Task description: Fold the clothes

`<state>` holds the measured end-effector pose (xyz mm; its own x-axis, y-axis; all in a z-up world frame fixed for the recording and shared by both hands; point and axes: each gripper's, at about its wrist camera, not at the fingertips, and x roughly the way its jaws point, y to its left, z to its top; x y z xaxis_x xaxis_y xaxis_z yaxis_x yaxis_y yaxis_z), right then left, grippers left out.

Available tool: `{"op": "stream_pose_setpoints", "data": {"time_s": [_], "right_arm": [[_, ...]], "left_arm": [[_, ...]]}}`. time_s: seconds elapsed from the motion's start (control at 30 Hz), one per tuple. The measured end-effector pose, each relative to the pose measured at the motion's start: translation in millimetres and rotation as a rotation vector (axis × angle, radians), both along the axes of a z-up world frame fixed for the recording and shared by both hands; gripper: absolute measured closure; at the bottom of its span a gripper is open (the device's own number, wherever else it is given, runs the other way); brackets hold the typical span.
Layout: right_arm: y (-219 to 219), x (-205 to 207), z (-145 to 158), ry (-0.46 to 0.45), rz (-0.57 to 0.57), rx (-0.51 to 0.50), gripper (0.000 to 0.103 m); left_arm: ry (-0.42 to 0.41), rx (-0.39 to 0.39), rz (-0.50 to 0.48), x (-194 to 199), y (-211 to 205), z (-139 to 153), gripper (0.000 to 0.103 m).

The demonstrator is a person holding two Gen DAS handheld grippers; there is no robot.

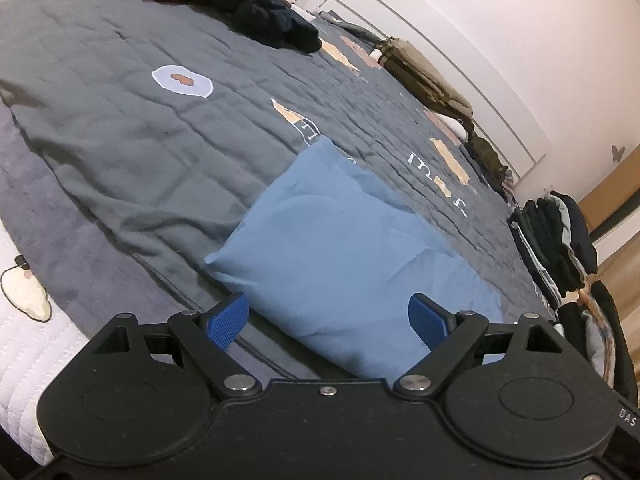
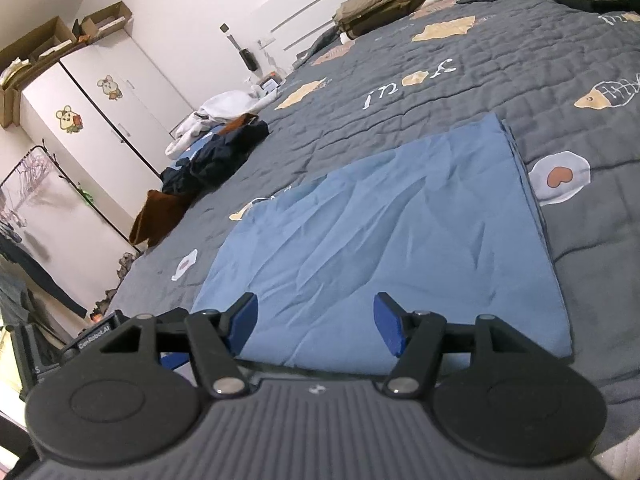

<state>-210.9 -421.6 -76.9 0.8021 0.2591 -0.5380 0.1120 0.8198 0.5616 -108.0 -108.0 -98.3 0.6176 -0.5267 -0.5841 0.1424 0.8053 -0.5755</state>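
Blue cotton, folded into a flat rectangle, lies on the grey quilted bedspread (image 2: 400, 92) near the bed's front edge, and both of my claws sit low over its near side. My left gripper (image 1: 327, 322) has its jaws spread wide with the blue garment (image 1: 340, 248) between and beyond them, pads clear of the cloth as far as I can judge. My right gripper (image 2: 316, 322) also stands apart over the garment's (image 2: 384, 232) near hem, gripping nothing. My worry from here is a bad pinch: if I close on only the top layer, the stacked edges on the right side, which show as several thin layers in the right wrist view, would slide apart and the fold would open. Catching the bedspread along with the cloth would drag the quilt and skew everything. Uneven lifting between the two hands would twist the rectangle. As for the garment itself, it looks thin and soft, covered in shallow creases running lengthwise, its far corner crisp, its near left corner puffed up slightly in the left wrist view. A dark clothes heap (image 2: 216, 156) and a brown garment (image 2: 160, 216) lie well apart further up the bed, so they should not interfere.
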Motion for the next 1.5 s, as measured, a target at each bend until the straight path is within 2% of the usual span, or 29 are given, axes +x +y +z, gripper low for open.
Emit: {"op": "stream_pose_setpoints", "data": {"time_s": [0.23, 0.63, 0.77, 1.37, 1.5], "right_arm": [[3.9, 6.1, -1.4, 0.015, 0.008, 0.002, 0.039], [21.1, 19.6, -2.9, 0.04, 0.047, -0.015, 0.039], [29.8, 22.5, -0.4, 0.044, 0.055, -0.052, 0.039], [52.8, 36.1, -0.2, 0.055, 0.094, -0.061, 0.039], [57.2, 37.1, -0.7, 0.061, 0.106, -0.067, 0.039]], "left_arm": [[0.01, 0.002, -0.017, 1.5, -4.6, -2.3, 0.017], [-0.018, 0.072, -0.022, 0.1, -2.8, 3.1, 0.014], [-0.018, 0.077, -0.016, 0.4, 2.8, 3.9, 0.014], [-0.014, 0.095, 0.028, 4.9, 21.3, 4.3, 0.013], [-0.021, 0.125, 0.028, 6.4, 21.0, 4.6, 0.013]]}}
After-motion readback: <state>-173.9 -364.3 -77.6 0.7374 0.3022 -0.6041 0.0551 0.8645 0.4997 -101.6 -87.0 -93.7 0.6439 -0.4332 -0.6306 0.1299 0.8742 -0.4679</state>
